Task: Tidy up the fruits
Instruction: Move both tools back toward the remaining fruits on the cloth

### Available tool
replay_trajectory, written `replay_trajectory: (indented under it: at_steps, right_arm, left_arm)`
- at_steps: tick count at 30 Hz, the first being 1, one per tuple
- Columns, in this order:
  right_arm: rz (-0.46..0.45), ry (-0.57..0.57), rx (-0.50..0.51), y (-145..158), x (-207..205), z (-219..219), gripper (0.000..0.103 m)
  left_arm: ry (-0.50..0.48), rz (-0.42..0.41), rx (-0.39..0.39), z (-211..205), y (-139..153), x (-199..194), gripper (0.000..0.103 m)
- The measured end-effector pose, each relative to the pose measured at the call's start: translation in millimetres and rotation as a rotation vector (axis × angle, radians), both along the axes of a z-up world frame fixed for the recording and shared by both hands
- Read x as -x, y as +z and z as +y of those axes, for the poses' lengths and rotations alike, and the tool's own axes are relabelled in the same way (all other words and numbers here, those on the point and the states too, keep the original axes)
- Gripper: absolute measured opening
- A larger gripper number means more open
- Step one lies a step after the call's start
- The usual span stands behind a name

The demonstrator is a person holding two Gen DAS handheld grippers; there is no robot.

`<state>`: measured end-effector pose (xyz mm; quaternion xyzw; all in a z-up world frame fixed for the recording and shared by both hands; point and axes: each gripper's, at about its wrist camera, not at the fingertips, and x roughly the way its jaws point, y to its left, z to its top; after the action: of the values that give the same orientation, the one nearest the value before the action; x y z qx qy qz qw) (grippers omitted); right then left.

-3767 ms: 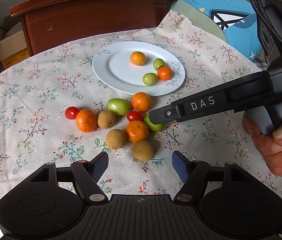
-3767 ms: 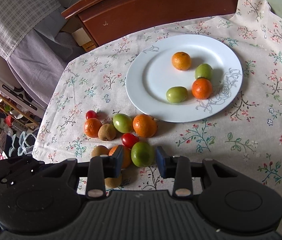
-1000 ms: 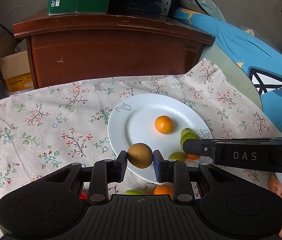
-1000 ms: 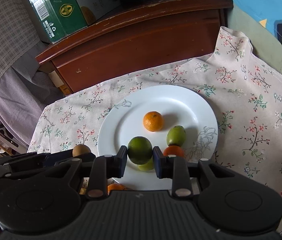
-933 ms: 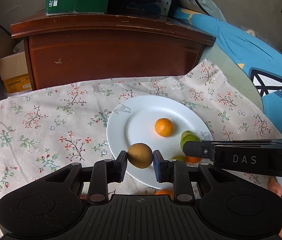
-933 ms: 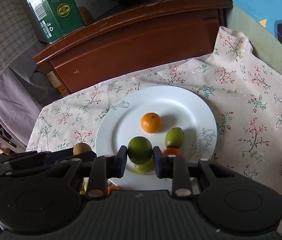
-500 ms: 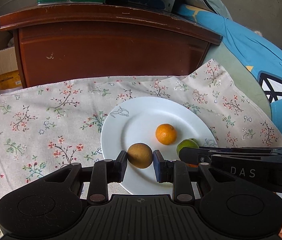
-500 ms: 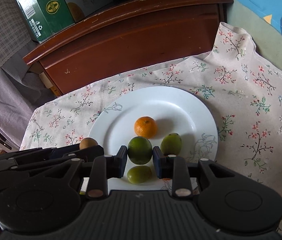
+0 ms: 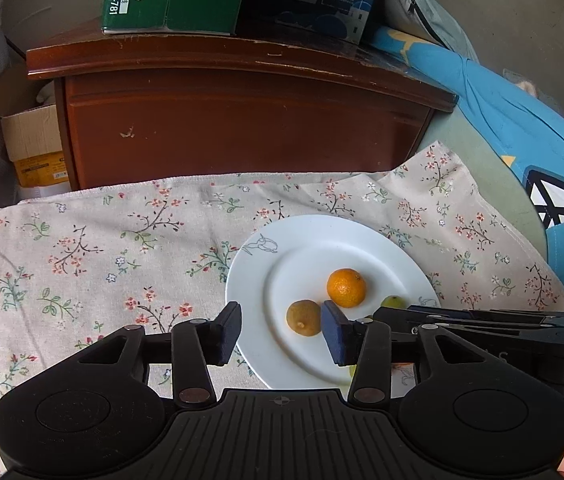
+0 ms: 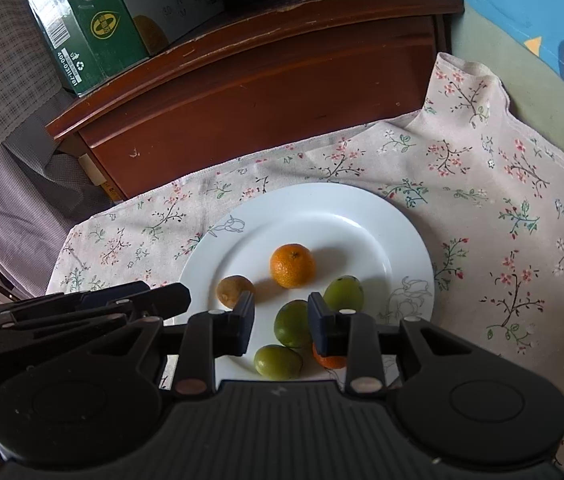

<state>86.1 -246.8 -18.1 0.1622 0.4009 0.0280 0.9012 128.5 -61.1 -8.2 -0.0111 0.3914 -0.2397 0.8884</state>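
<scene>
The white plate point(image 10: 382, 216) on the cloth-covered surface point(image 10: 502, 208) carries six fruits: two oranges, three green fruits and one brown kiwi point(image 10: 235, 291). The left gripper point(image 9: 280, 332), clamped on the kiwi a second ago, is opening; the kiwi now rests on the plate. The right gripper point(image 10: 281, 327) is opening too, its jaws slightly apart around a green fruit point(image 10: 292, 323).

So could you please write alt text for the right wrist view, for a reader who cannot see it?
The right tongs are opening around a dark green fruit over a white plate. The plate also holds an orange mandarin, a brown kiwi, two paler green fruits and a partly hidden mandarin. It sits on a floral tablecloth; the left tongs reach in from the left.
</scene>
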Motion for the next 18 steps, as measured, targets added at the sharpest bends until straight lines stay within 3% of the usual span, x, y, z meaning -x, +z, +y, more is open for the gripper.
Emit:
replay_trajectory:
  at_steps: [5, 9, 18]
  right_arm:
    - [-0.001, 0.029, -0.002, 4.1, 7.5, 8.0, 0.031]
    - [0.004, 0.061, -0.005, 6.9, 17.2, 16.0, 0.032]
    - [0.037, 0.092, -0.004, 3.9, 36.2, 32.0, 0.032]
  left_arm:
    - [0.016, -0.003, -0.038, 15.0, 10.1, 7.6, 0.05]
    - [0.038, 0.013, -0.049, 31.1, 13.1, 16.2, 0.057]
    - [0.101, 0.074, -0.081, 67.6, 10.2, 36.4, 0.058]
